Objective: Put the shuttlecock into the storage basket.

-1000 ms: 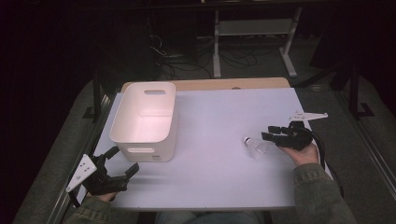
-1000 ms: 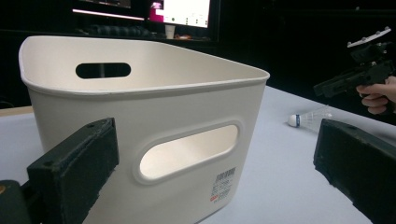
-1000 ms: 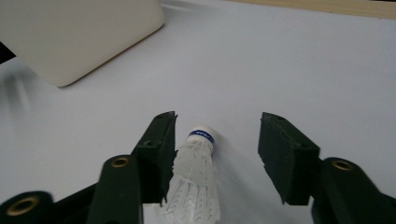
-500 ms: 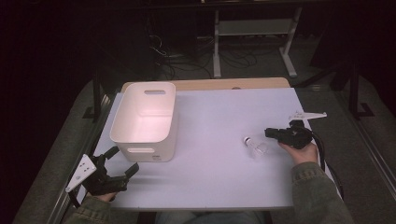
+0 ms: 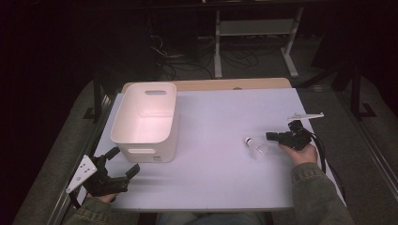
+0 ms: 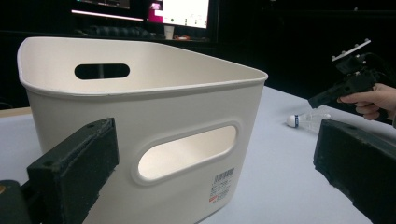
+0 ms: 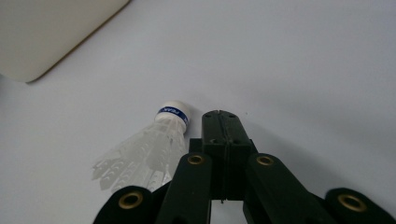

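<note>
High view. We hold the right gripper (image 5: pixel 273 136) at about 3 o'clock on the white table (image 5: pixel 216 173), pointed toward 9 o'clock. Its jaws have just been closing and now meet pad to pad with nothing between them. The shuttlecock (image 5: pixel 256 147) lies on its side just beside the jaw tips, toward 7 o'clock of them, with its white cork end toward 10 o'clock and its feather skirt toward 4 o'clock. We cannot tell from here whether the gripper touches it. The white plastic bin (image 5: pixel 145 121) stands upright at about 10 o'clock on the table, well apart from the shuttlecock. We hold the left gripper (image 5: pixel 121 162) at about 7 o'clock, near the table's front left corner, jaws spread wide and holding nothing.

Left gripper view. The two black jaws stand far apart at the bottom corners. Between them rises the near wall of the bin (image 6: pixel 140 121), with an oval handle slot and a small barcode label. At 3 o'clock, farther off, the right gripper (image 6: pixel 327 97) hangs over the shuttlecock (image 6: pixel 306 119).

Right gripper view. The closed jaws of the right gripper (image 7: pixel 220 122) reach up from 6 o'clock. The shuttlecock (image 7: pixel 149 149) lies just beside them at 9 o'clock, blue-banded cork toward 12 o'clock. A corner of the bin (image 7: pixel 51 32) shows at 10 o'clock.
</note>
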Demonstrator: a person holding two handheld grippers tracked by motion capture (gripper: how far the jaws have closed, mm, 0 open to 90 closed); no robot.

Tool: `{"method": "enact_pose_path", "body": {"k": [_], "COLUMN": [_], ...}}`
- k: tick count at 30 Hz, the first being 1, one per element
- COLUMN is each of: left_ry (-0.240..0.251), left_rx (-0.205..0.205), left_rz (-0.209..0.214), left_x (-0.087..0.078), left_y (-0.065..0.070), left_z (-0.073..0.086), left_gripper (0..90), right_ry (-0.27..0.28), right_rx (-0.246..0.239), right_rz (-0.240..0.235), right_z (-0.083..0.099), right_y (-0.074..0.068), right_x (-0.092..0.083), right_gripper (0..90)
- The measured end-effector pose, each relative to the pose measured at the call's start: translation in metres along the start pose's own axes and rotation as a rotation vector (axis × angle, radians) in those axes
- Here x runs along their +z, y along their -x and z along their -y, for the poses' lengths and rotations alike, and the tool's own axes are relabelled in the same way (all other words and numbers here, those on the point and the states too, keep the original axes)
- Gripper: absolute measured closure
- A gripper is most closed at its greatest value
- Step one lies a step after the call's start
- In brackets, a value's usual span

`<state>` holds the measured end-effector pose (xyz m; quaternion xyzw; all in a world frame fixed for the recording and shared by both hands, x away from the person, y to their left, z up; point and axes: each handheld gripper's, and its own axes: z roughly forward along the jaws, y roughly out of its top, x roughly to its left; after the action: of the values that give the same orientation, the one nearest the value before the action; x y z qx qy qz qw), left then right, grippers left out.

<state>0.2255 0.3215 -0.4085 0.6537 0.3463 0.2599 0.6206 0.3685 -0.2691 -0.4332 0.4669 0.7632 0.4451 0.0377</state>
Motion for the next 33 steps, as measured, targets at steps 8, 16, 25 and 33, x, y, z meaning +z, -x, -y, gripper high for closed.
{"method": "enact_pose_path", "body": {"k": [8,16,25,33], "left_ry": [0.000,-0.001,-0.001,-0.001], "left_rx": [0.001,0.004,0.004,0.003], "left_rz": [-0.001,-0.001,0.000,-0.001], "left_x": [0.000,0.000,-0.001,0.000], "left_y": [0.000,0.000,0.000,0.000], "left_z": [0.000,0.000,0.000,0.000], "left_gripper": [0.0,0.0,0.0,0.0], "right_ry": [-0.056,-0.085,-0.132,-0.130], "right_rx": [0.001,-0.004,0.004,-0.010], "right_rz": [-0.001,-0.026,-0.060,-0.097], "right_z": [0.003,0.004,0.006,0.005], "right_y": [0.002,0.000,-0.009,-0.016], "right_x": [0.008,0.013,0.019,0.020], "right_gripper": [89.1,89.1,89.0,89.0]}}
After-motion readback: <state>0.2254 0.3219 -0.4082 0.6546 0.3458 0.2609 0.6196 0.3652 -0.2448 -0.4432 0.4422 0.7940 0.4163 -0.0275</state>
